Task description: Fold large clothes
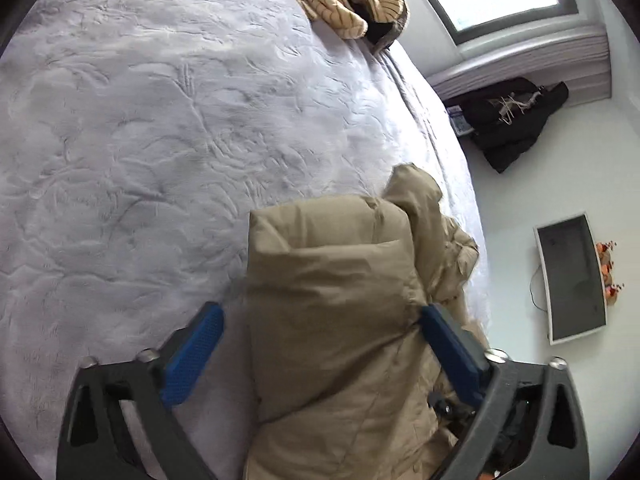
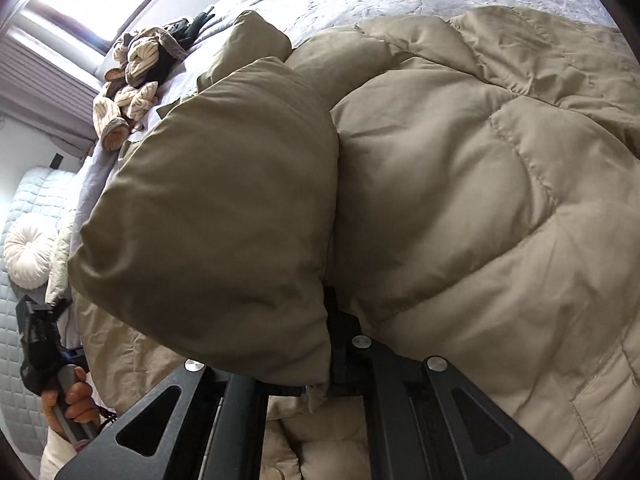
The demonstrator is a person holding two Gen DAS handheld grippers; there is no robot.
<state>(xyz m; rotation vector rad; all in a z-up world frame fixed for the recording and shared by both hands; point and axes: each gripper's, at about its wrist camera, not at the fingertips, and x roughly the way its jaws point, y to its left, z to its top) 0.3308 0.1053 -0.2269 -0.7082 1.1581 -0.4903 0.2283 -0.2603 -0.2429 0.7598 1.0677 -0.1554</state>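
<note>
A: Lying near the bed's (image 1: 160, 120) right edge, a tan puffer jacket (image 1: 332, 304) is seen between the blue pads (image 1: 192, 360) of the left claw (image 1: 320, 344), which stands released, one pad clear of the fabric.

B: The right claw (image 2: 332, 344) is clenched, grasping a jacket fold. A striped garment (image 2: 132, 80) is heaped at the far edge.

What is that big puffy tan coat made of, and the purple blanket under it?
The tan coat looks like smooth, slightly shiny woven shell fabric, probably nylon or polyester, stuffed with padding: stitched seams split it into puffy pillows. What the filling is cannot be seen. The purple blanket looks like soft, matte plush or fleece with a pressed leafy pattern and a fuzzy nap.
</note>
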